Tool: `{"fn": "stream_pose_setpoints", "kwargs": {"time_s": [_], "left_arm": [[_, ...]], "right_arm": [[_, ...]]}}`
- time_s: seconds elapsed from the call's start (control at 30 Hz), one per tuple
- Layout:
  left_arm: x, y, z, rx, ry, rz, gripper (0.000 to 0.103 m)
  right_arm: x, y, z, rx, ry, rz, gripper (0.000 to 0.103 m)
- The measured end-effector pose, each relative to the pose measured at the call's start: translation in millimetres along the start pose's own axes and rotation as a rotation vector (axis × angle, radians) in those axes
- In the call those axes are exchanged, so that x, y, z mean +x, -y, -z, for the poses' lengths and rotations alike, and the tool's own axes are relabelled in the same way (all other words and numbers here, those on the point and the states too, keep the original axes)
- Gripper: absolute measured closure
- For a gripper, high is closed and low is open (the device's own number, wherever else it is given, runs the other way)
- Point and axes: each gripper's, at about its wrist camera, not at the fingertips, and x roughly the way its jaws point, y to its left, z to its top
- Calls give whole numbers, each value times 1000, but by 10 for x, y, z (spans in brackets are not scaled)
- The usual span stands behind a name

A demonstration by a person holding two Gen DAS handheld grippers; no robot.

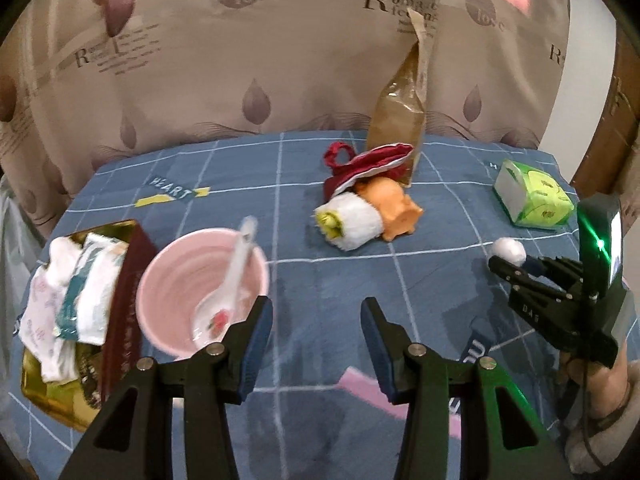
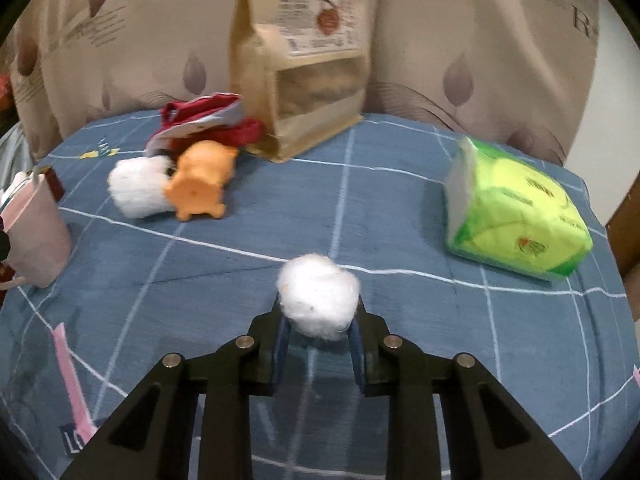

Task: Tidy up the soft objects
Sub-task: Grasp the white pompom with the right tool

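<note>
My right gripper [image 2: 319,314] is shut on a white cotton ball [image 2: 318,295], held just above the blue checked cloth; from the left wrist view the same right gripper [image 1: 505,261] holds the cotton ball [image 1: 509,251] at the right edge. My left gripper [image 1: 316,320] hangs open over the cloth with nothing between its fingers. Further back lie a white fluffy roll [image 1: 350,220] [image 2: 138,192], an orange toy pig [image 1: 394,210] [image 2: 202,186] and a red cloth pouch [image 1: 368,164] [image 2: 204,118], all touching in one cluster.
A pink bowl [image 1: 188,276] [image 2: 34,236] with a white spoon [image 1: 234,276] stands left, beside a gold tray [image 1: 40,396] of packets. A green tissue pack [image 1: 534,196] [image 2: 516,216] lies right. A tall brown paper bag [image 1: 400,112] [image 2: 304,60] stands behind, curtain beyond.
</note>
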Motion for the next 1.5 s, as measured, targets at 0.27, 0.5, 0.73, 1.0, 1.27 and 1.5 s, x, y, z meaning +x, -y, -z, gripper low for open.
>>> {"fn": "stream_pose_setpoints", "kwargs": {"time_s": [0.27, 0.5, 0.73, 1.0, 1.27, 1.5], "left_arm": [[302, 177, -136, 26, -37, -5, 56], [580, 229, -300, 34, -65, -24, 56], [777, 283, -453, 41, -59, -40, 56], [1009, 260, -543, 26, -66, -69, 56], [1235, 213, -570, 2, -90, -70, 56], [1284, 287, -651, 9, -75, -51, 56]], "right_arm": [[105, 162, 100, 64, -13, -22, 79], [151, 197, 96, 91, -30, -54, 79], [170, 192, 79, 95, -32, -61, 78], [177, 212, 75, 101, -33, -74, 77], [179, 220, 76, 108, -33, -84, 76], [177, 239, 77, 117, -32, -97, 76]]}}
